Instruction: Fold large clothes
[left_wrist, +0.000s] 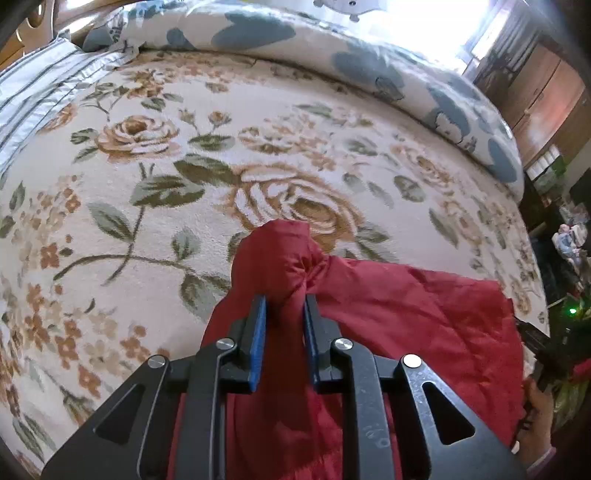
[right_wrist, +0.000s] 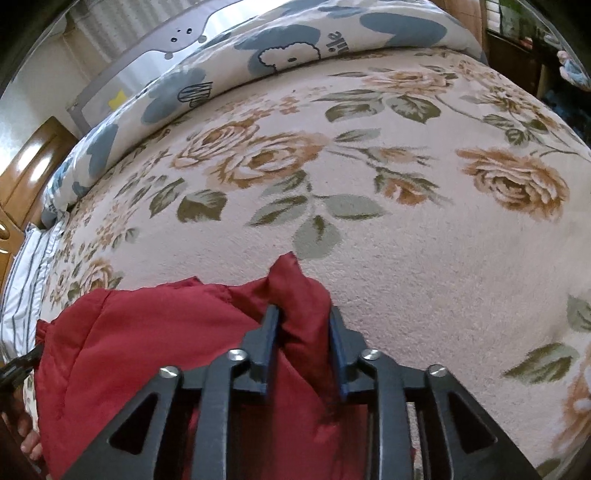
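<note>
A red garment lies in a heap at the near edge of a bed covered by a floral blanket. My left gripper is shut on a bunched fold of it, and creases radiate from the pinch. In the right wrist view the same red garment spreads to the left. A peaked fold stands between the jaws of my right gripper, which are parted and not squeezing it. Both grippers point steeply down at the blanket.
A rolled duvet with blue shapes runs along the far side of the bed. A striped pillow lies at the far left. Wooden cabinets stand beyond the bed's right side. A hand shows at the right edge.
</note>
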